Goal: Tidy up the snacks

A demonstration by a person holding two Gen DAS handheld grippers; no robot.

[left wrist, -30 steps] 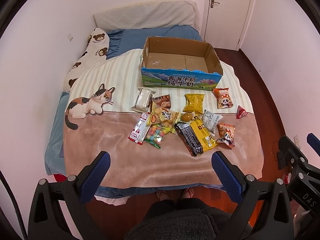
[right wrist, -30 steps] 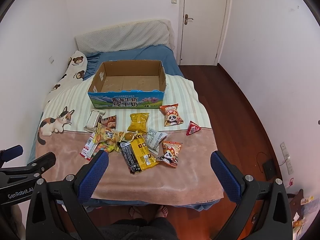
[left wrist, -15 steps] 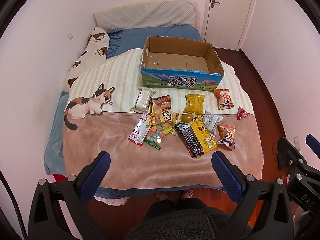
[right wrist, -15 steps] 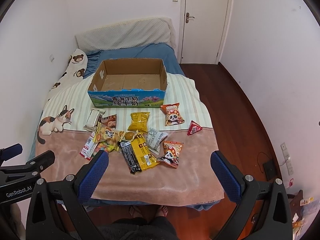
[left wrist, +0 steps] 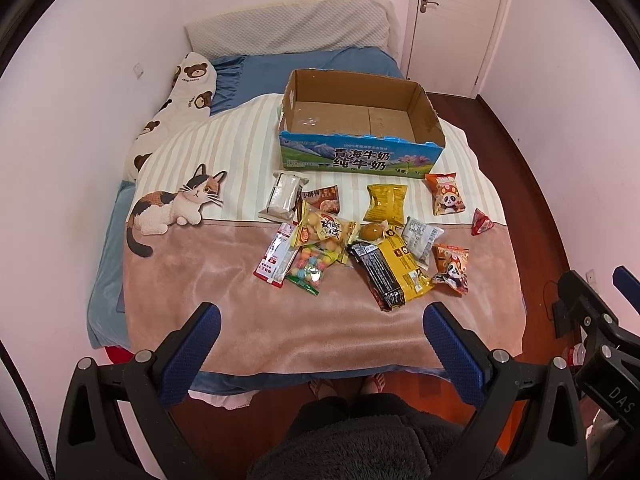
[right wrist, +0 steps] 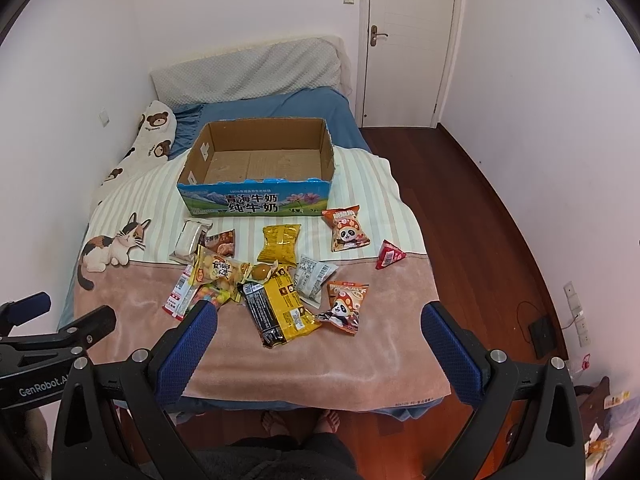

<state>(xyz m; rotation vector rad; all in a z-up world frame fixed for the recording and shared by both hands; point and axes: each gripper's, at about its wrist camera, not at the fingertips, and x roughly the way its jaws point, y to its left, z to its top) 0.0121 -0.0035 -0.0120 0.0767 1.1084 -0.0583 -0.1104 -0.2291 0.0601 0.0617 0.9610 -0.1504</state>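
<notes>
You hold the left gripper (left wrist: 320, 332) and right gripper (right wrist: 320, 334) above the foot of the bed (left wrist: 280, 320), both with jaws wide apart and empty, while the snacks (left wrist: 360, 240) lie scattered on the blanket just before the open cardboard box (left wrist: 360, 156).

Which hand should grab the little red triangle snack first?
Probably the right. The red triangle snack lies apart on the blanket's right edge, on the right tongs' side, and both tongs are open and empty.
</notes>
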